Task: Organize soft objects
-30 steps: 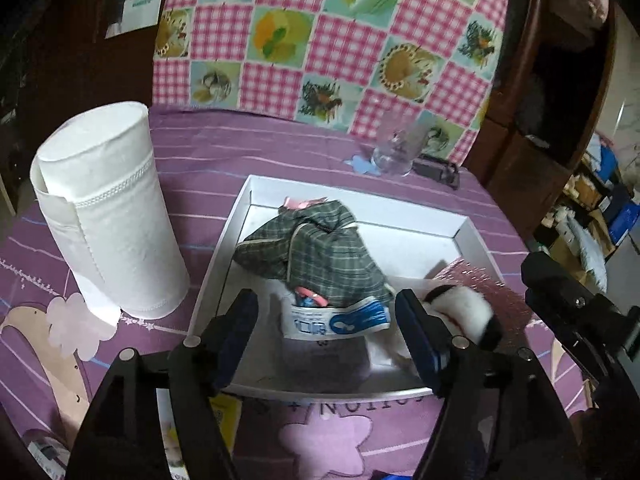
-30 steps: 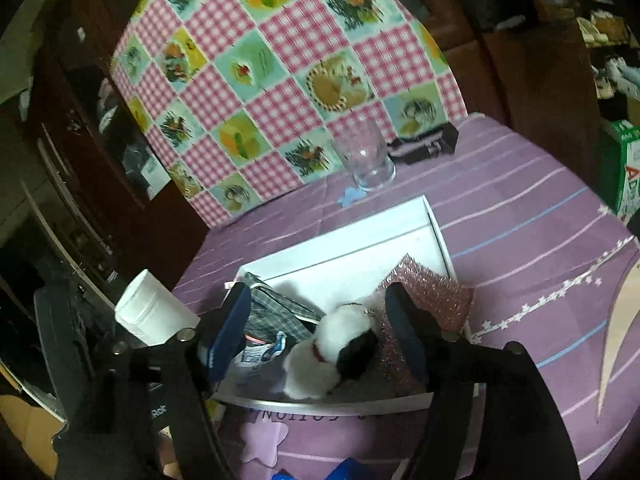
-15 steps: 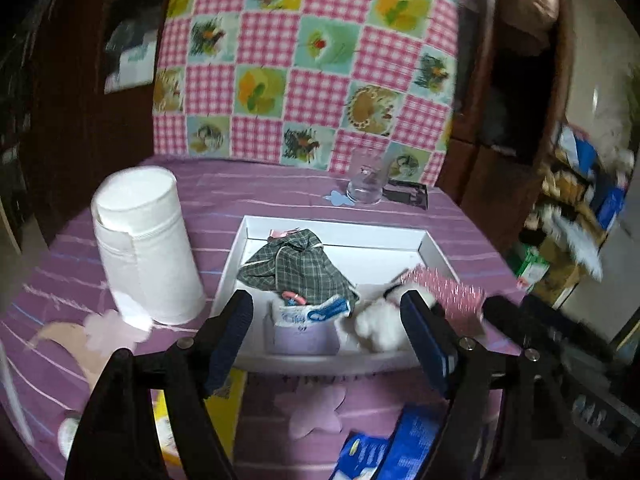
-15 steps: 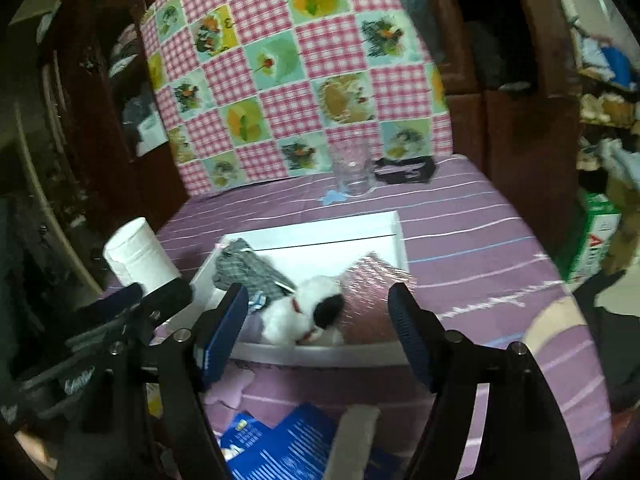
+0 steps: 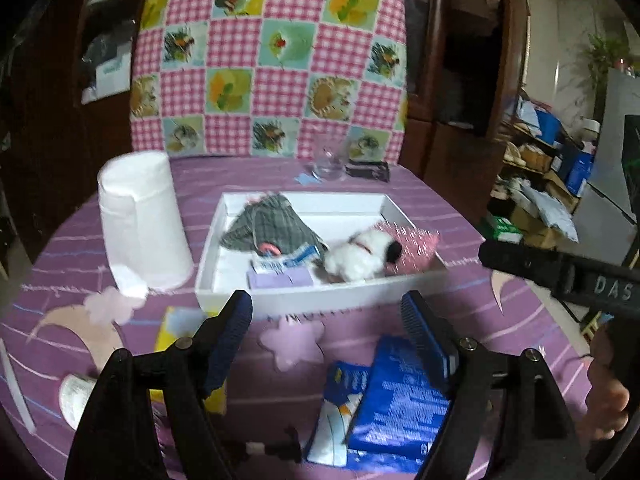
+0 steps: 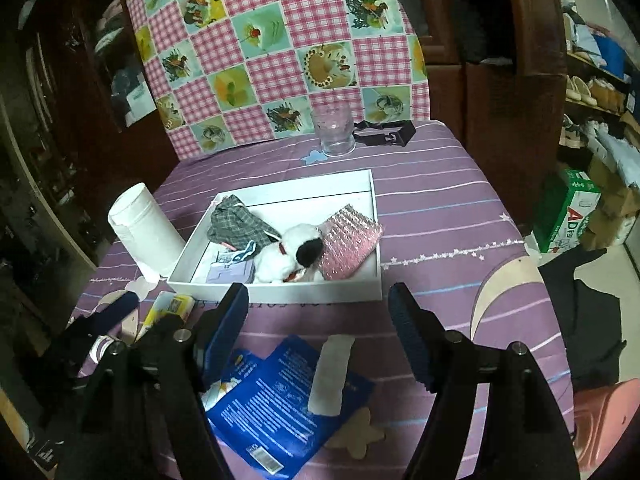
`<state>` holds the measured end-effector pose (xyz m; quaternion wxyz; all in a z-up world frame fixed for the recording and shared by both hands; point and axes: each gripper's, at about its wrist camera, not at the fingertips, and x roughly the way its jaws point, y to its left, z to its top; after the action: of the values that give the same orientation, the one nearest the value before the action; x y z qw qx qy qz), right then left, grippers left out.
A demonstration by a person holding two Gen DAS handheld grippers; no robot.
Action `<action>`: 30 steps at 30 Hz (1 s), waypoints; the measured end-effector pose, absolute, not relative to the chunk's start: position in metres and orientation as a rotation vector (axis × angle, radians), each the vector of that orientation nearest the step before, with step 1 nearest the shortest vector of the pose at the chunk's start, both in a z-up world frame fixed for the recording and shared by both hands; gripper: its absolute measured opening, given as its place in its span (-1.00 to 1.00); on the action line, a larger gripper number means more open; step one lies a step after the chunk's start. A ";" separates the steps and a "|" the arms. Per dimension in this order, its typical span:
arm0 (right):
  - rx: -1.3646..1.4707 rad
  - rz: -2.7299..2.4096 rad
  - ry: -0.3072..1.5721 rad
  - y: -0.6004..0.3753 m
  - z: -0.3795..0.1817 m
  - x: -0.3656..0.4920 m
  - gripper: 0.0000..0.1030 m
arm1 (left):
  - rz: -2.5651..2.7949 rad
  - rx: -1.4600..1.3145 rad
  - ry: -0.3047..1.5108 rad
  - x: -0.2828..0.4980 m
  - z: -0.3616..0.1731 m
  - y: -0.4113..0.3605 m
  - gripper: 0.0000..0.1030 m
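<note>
From the left wrist, the left hand-held gripper [image 5: 326, 320] hangs with its jaws spread and nothing between them, having just widened a little, on the near side of the white tray [image 5: 304, 300]. The soft things lie inside that tray: a plaid cloth [image 5: 272, 226] toward its far left, a plush dog [image 5: 360, 254] at its near right, and a pink glittery pouch [image 5: 412, 240] leaning over its right wall. The pouch looks the likeliest trouble; a nudge to the tray could tip it out onto the counter [image 5: 400, 192]. The paper roll [image 5: 142, 220] stands just left of the tray and would topple if brushed. A blue packet [image 5: 400, 396] lies near of the tray, right under the fingers, so room there is tight. From the right wrist, the right hand-held gripper [image 6: 318, 316] is likewise spread and empty, near of the tray [image 6: 280, 290]. A drinking glass [image 6: 334, 130] stands well beyond the tray's far wall, breakable if a reach overshoots. Right of the tray the counter [image 6: 440, 200] lies bare up to its edge, the best open room for moving.
</note>
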<state>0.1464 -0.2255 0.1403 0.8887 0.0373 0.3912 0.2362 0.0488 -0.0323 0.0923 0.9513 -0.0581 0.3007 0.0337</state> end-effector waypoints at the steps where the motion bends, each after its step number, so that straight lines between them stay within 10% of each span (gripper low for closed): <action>1: 0.072 0.486 0.813 -0.226 0.135 0.144 0.41 | 0.061 -0.123 0.622 0.048 0.087 -0.033 0.51; 30: 0.149 0.474 0.982 -0.233 0.063 0.144 -0.10 | -0.067 -0.070 0.801 0.050 0.046 -0.057 0.51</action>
<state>0.1438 -0.2326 0.0632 0.8524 0.0709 0.4665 0.2252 0.0503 -0.0574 0.0463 0.9197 -0.0339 0.3898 -0.0326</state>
